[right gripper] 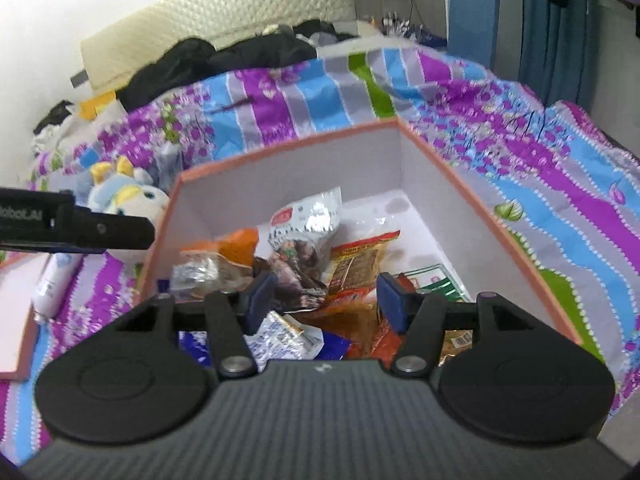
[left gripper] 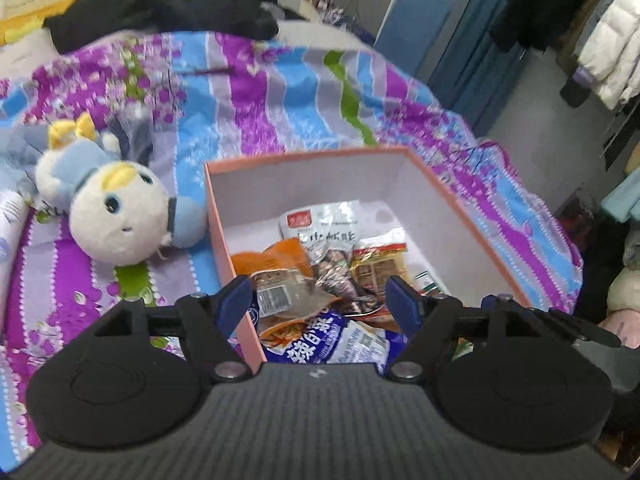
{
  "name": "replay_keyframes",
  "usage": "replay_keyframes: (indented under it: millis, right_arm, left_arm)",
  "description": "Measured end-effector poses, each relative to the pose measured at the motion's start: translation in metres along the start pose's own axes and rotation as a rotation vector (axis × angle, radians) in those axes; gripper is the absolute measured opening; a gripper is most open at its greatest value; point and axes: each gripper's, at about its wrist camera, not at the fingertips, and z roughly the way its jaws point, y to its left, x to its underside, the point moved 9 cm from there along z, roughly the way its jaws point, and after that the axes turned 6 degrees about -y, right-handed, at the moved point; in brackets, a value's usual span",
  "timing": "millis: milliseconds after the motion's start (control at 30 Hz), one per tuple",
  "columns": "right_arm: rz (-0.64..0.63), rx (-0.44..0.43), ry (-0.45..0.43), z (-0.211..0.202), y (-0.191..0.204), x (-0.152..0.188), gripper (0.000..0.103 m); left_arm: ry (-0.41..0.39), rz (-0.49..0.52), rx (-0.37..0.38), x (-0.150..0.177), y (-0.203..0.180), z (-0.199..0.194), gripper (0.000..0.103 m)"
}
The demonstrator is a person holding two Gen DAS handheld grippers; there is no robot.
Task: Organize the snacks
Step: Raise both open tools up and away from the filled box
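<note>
Snacks (left gripper: pixel 320 276), assorted packets, lie heaped in an open pink box (left gripper: pixel 472 216) with pale inner walls, standing on a bed.

Left wrist view, left to right:
- White bottle (left gripper: pixel 10 220), at the frame edge, on the bedspread (left gripper: pixel 256 120), which is striped purple, blue and grey.
- Plush toy (left gripper: pixel 116 208), white and pale blue with yellow tufts, lying just beside the box's left wall.
- Orange packet (left gripper: pixel 276 260), near the box's left wall.
- White packet (left gripper: pixel 324 224), further back, with dark print.
- Yellow-red packet (left gripper: pixel 380 260), to its right.
- Blue-and-white packet (left gripper: pixel 336 340), nearest the camera.
- Left gripper (left gripper: pixel 320 300), jaws apart, nothing between the pads, over the near end of the box.
- Hanging coats (left gripper: pixel 608 40), far right.

Right wrist view, left to right:
- Box lid (right gripper: pixel 16 320), pink-edged, flat on the bed.
- Left gripper's black body, reaching in from the frame's left side.
- Same box and packets, centre.
- Right gripper (right gripper: pixel 324 296), jaws apart, gripping nothing, above the packets.
- Blue curtain (right gripper: pixel 560 32), behind the bed.
</note>
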Motion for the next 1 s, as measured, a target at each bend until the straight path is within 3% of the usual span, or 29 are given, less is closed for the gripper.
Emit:
replay_keyframes:
  millis: [300,533,767,1000]
  right_arm:
    - [-0.003,-0.048,-0.127,-0.077,0.018,-0.035,0.060]
    - [0.000,-0.068,-0.215,-0.135,0.027,-0.051,0.060]
    - [-0.004,-0.072,-0.274,-0.185,0.033,-0.050,0.060]
    - [0.029,-0.099,-0.267,-0.211,0.039,-0.022,0.060]
  left_arm:
    - [-0.132,0.044,0.011,-0.021,-0.033,-0.102,0.078]
    - [-0.216,0.059,0.014,-0.018,-0.048,-0.173,0.078]
    - [-0.271,0.065,0.019,0.002,-0.055,-0.228,0.078]
    - [-0.294,0.082,0.005,0.037,-0.059,-0.262,0.078]
